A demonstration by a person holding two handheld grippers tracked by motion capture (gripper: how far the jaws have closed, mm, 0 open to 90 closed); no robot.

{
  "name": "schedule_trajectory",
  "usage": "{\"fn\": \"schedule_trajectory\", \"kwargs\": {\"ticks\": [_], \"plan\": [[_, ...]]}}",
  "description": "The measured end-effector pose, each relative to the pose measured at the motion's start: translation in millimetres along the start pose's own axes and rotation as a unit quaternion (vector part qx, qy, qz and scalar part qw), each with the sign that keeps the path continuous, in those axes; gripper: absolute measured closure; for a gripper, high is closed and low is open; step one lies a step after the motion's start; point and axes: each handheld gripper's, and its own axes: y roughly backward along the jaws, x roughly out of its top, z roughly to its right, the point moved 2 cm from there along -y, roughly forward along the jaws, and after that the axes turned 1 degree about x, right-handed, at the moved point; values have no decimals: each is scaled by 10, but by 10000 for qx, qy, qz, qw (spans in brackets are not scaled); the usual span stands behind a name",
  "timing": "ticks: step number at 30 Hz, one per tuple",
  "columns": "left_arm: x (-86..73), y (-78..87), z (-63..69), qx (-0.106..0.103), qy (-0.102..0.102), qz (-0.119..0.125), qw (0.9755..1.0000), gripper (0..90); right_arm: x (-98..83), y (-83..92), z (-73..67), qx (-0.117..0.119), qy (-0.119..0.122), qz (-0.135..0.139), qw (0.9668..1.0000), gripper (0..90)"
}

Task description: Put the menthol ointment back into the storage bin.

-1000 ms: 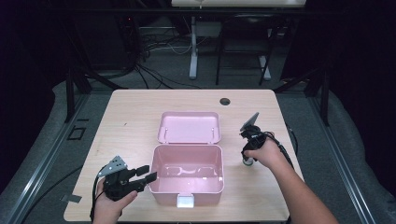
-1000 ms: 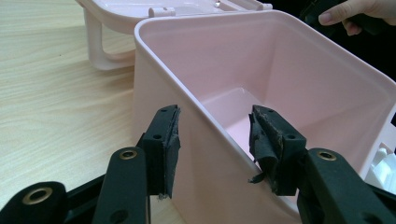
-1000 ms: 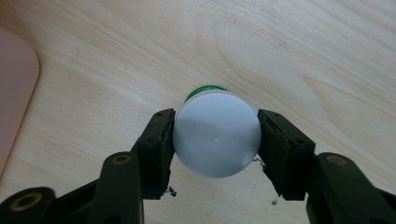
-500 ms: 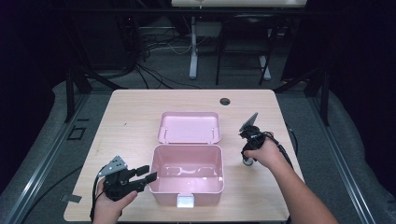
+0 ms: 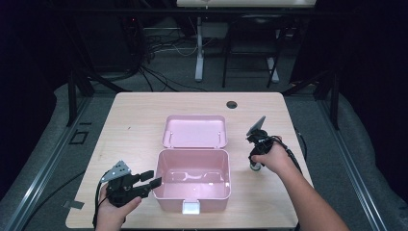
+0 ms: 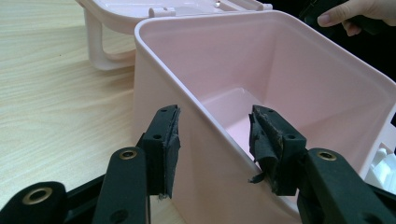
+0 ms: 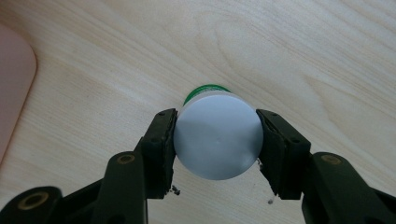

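Note:
An open pink box (image 5: 192, 179) stands near the table's front, its lid (image 5: 195, 131) laid back flat behind it. My left gripper (image 5: 148, 181) is at the box's left wall. In the left gripper view that gripper (image 6: 215, 144) straddles the wall (image 6: 196, 140), one jaw outside and one inside, open, with a gap at the inner pad. To the right of the box my right gripper (image 5: 254, 165) points down at the table. In the right gripper view it (image 7: 217, 140) is shut on the white round cap of a small green bottle (image 7: 217, 133) standing on the wood.
The light wooden table (image 5: 139, 125) has a round cable hole (image 5: 232, 104) near its far edge. A white latch (image 5: 191, 207) sits on the box's front wall. The lid's handle (image 6: 98, 46) rests on the table. Dark floor, cables and stands surround the table.

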Motion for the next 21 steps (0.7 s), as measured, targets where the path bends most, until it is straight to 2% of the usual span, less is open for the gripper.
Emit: {"fn": "schedule_trajectory", "kwargs": {"ticks": [11,17,21], "plan": [[-3,-6,1,-16,20,4,10000,527,-16,54,-18,10,-3,17,10000,501],[-3,-6,-1,-18,8,3,10000,528,-7,166,-41,-18,137,40,9999,502],[-3,-2,-1,-24,24,-6,10000,527,-1,235,-76,4,148,86,9999,501]]}}
